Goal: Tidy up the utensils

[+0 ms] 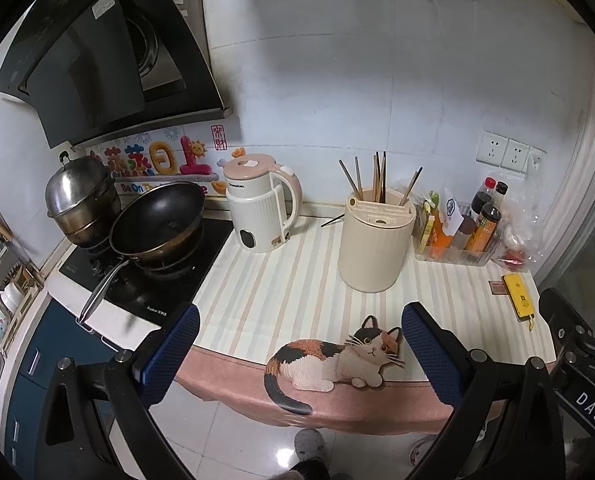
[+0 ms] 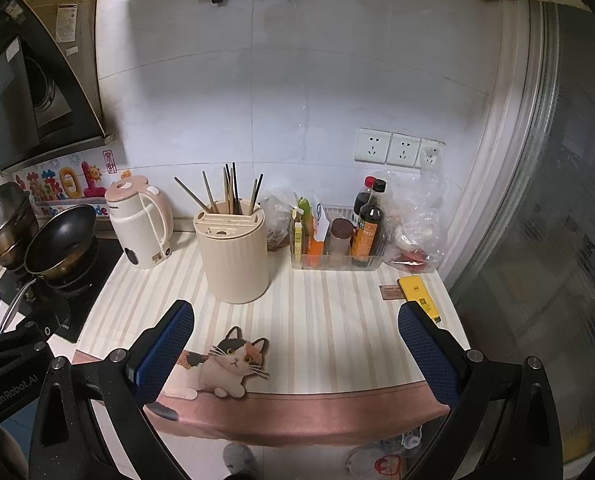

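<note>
A cream ribbed utensil holder [image 1: 371, 248] [image 2: 235, 258] stands on the striped counter mat [image 1: 289, 280] [image 2: 321, 320]. Several chopsticks [image 1: 377, 178] [image 2: 229, 192] stick upright out of its back slot. A loose pair of dark chopsticks [image 1: 332, 220] lies on the mat between the kettle and the holder, seen only in the left wrist view. My left gripper [image 1: 301, 356] is open, held back over the counter's front edge, with nothing between its blue pads. My right gripper [image 2: 297, 352] is also open and empty, in front of the holder.
A pink-and-white kettle [image 1: 261, 204] [image 2: 141, 226] stands left of the holder. A black wok [image 1: 157, 220] [image 2: 59, 240] and steel pot [image 1: 79, 196] sit on the stove. A clear bin of sauce bottles [image 1: 457, 228] [image 2: 337, 240], plastic bags and a yellow device [image 1: 518, 296] [image 2: 419, 294] lie right.
</note>
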`<move>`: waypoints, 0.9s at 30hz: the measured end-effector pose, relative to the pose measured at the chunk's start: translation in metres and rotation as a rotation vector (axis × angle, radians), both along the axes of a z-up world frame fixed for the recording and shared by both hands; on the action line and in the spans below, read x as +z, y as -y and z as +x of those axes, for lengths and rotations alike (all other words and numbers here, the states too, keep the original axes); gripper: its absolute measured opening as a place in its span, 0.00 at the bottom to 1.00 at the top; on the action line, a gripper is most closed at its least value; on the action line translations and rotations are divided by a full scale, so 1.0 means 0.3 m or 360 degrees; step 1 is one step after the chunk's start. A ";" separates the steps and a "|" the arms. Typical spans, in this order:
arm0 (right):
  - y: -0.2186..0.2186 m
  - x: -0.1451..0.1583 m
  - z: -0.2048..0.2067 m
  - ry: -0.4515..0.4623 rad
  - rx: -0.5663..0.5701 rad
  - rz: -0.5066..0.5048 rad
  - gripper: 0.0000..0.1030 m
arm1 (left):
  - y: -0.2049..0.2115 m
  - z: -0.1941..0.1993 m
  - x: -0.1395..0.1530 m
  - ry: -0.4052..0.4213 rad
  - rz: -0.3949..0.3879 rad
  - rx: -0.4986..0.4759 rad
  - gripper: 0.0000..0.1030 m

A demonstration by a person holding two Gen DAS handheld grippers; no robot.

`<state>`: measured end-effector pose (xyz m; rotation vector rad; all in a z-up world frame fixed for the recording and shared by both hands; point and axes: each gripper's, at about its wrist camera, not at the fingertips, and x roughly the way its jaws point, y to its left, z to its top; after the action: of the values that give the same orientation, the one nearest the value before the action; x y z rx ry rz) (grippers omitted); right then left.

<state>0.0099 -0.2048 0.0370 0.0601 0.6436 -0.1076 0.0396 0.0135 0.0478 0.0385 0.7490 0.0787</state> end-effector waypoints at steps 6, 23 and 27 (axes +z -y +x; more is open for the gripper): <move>-0.008 0.002 -0.005 0.0011 0.0002 -0.0003 1.00 | 0.002 0.007 0.008 0.0008 -0.0004 0.0008 1.00; -0.009 0.012 0.004 0.0013 -0.0003 0.0004 1.00 | 0.000 0.008 0.008 0.0010 -0.0004 0.0010 1.00; -0.008 0.012 0.004 0.0014 -0.0003 0.0004 1.00 | 0.002 0.011 0.009 0.0009 -0.0005 0.0008 1.00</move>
<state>0.0111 -0.2025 0.0405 0.0632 0.6350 -0.1083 0.0430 0.0128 0.0504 0.0337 0.7435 0.0823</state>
